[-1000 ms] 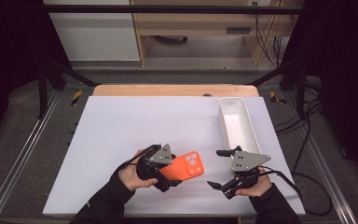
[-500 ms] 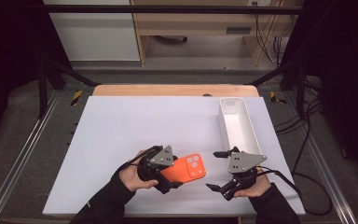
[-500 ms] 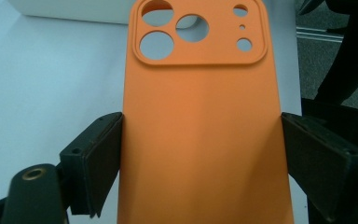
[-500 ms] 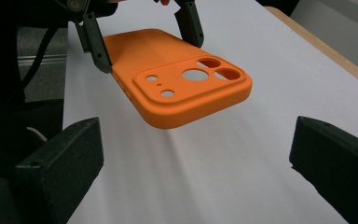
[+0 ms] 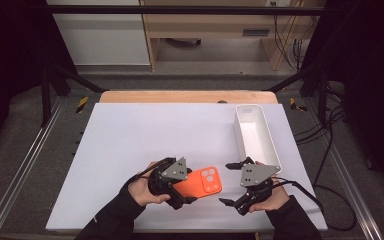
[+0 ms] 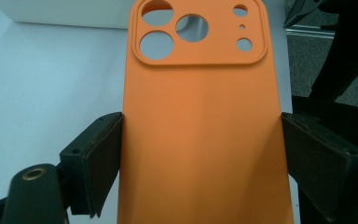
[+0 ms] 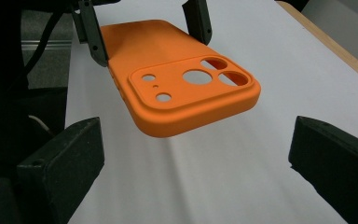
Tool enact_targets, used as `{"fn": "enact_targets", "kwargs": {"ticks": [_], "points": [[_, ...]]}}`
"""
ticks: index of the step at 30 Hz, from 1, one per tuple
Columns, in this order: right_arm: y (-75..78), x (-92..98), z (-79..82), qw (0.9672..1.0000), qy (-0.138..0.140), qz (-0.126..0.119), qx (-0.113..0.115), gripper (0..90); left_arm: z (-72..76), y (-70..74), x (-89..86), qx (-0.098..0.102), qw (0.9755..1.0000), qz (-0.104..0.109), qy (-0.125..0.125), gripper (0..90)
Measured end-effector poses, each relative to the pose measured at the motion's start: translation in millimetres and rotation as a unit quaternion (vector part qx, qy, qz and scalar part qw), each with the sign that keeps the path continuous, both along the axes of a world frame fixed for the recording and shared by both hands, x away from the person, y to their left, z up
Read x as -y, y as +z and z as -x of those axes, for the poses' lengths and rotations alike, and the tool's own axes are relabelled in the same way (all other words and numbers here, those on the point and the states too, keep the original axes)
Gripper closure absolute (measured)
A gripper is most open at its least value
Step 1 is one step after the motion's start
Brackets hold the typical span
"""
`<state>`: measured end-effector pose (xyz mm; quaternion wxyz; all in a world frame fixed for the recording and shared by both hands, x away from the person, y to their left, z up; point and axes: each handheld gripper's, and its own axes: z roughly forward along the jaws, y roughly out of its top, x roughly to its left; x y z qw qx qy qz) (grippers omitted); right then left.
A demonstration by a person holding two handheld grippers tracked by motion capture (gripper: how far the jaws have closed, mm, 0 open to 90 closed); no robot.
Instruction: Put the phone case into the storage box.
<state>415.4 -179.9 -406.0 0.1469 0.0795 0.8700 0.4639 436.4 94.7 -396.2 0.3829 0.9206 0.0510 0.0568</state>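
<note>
Orange phone case (image 5: 202,183), lower centre: likely light, flexible; best taken by its long edges. Left gripper (image 5: 184,192) clamps those edges. Right gripper (image 5: 234,182) gapes, empty.

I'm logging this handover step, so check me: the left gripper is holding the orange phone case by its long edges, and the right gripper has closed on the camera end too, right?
Not quite. The right gripper has not closed on the orange phone case; the right gripper view shows its jaws wide apart, with the camera end between them untouched. The left gripper does hold the case by its long edges.
</note>
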Motion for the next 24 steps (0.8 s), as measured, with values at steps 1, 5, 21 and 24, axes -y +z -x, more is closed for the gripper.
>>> {"fn": "enact_targets", "kwargs": {"ticks": [1,5,21,24], "points": [[0.2,-0.5,0.0,1.0000,0.001,0.001,0.000,3.6,0.3,0.1,0.2,0.000,1.0000,0.000,-0.001,15.5],[0.3,-2.7,-1.2,1.0000,0.008,0.002,-0.002,3.8,1.3,1.5,1.3,0.001,1.0000,0.000,-0.009,15.5],[4.6,-13.6,-4.9,0.9992,0.039,-0.001,-0.010,4.3,4.9,7.5,4.9,0.013,0.9995,0.005,-0.027,15.5],[4.1,-14.1,-5.9,0.9991,0.040,0.000,-0.013,4.6,5.2,8.8,5.6,0.013,0.9995,0.007,-0.029,15.5]]}}
